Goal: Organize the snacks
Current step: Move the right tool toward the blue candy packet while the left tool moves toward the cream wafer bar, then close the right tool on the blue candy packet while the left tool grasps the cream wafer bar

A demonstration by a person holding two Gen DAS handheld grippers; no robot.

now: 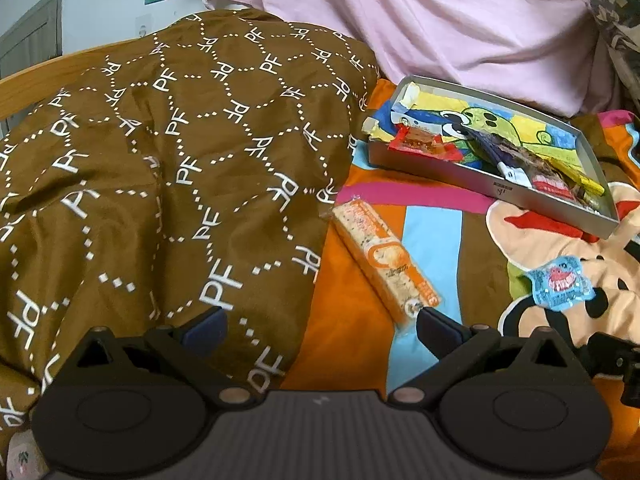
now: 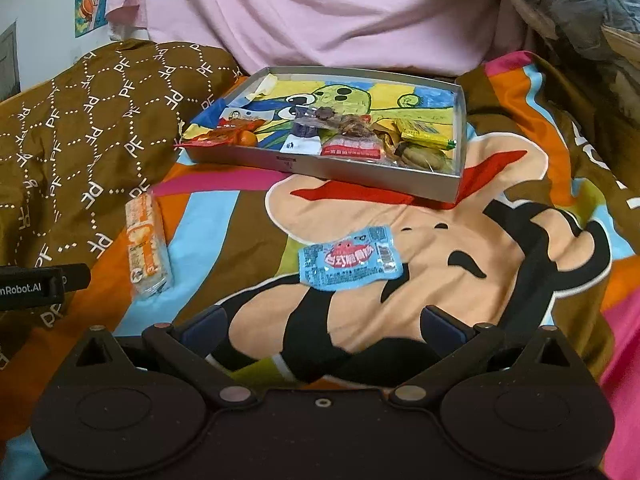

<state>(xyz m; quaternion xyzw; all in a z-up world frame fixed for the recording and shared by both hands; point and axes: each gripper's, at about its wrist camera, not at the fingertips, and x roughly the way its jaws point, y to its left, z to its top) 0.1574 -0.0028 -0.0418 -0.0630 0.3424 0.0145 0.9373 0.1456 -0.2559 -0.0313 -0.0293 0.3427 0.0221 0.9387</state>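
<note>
My left gripper (image 1: 320, 326) sat with its jaws spread wide and nothing between them, low over the bedding. Just ahead of its right fingertip (image 1: 434, 322) lay the long orange-and-white snack bar (image 1: 384, 256), its near end almost touching that fingertip — whether the two actually met I could not tell. The bar ran away from the tool, slanting up and to the left, along the edge of the brown PF-patterned quilt (image 1: 160, 168), which filled everything to the tool's left. Farther ahead and to the right stood the shallow grey tray (image 1: 472, 182), with several wrapped snacks heaped along its near side on a cartoon-printed lining. My right gripper (image 2: 322, 330) was likewise fully open and empty, hovering over the cartoon bedsheet (image 2: 460, 280). Straight ahead of it, a little beyond the fingertips, lay the flat blue snack packet (image 2: 350, 260), face up on the sheet and clear of both fingers. Beyond the packet was the same tray, and off to the tool's left the orange bar, with the black body of the other gripper showing at the left edge. A pink cloth (image 2: 320, 12) hung behind it all.
</note>
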